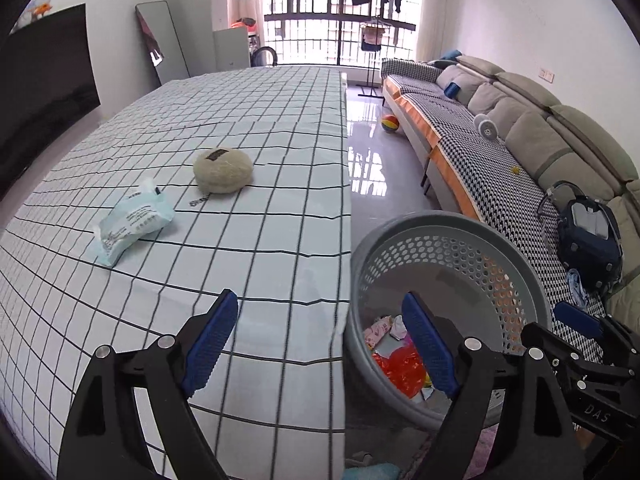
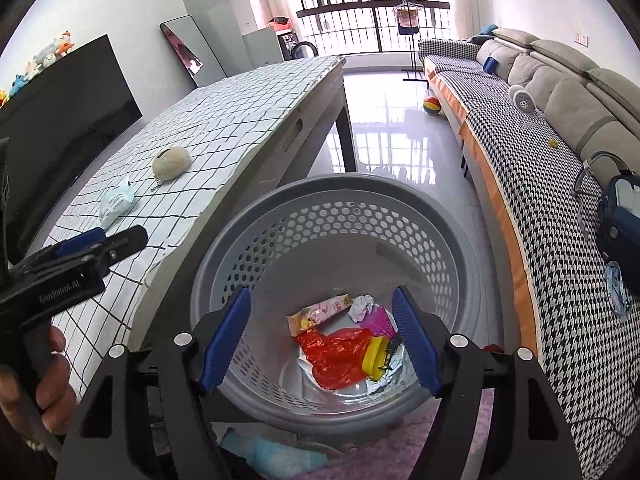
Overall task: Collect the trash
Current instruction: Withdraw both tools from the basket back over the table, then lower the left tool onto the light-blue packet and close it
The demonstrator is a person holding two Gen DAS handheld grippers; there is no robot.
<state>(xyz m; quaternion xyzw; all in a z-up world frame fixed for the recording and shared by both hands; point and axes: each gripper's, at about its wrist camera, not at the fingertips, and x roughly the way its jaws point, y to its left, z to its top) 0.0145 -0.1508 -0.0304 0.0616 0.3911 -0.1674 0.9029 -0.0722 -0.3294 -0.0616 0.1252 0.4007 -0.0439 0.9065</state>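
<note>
Grey basket (image 2: 256,208) is holding trash beside the table's (image 1: 280,320) edge; both the left gripper (image 1: 320,344) and right gripper (image 2: 320,340) are hanging spread, empty. Approaching the tissue pack (image 1: 134,222) low and squarely seems wise.

You have two items on the checked tablecloth (image 1: 240,240): one tissue pack (image 1: 134,226) and one beige pouch (image 1: 223,171). One grey perforated basket (image 2: 280,208) holds about six scraps, including one red bag (image 2: 340,354).

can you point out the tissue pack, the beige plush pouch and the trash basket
tissue pack (image 1: 134,220): left wrist view, middle of its printed top face.
beige plush pouch (image 1: 223,171): left wrist view, centre of its fuzzy body.
trash basket (image 2: 320,232): right wrist view, perforated far inner wall.
</note>
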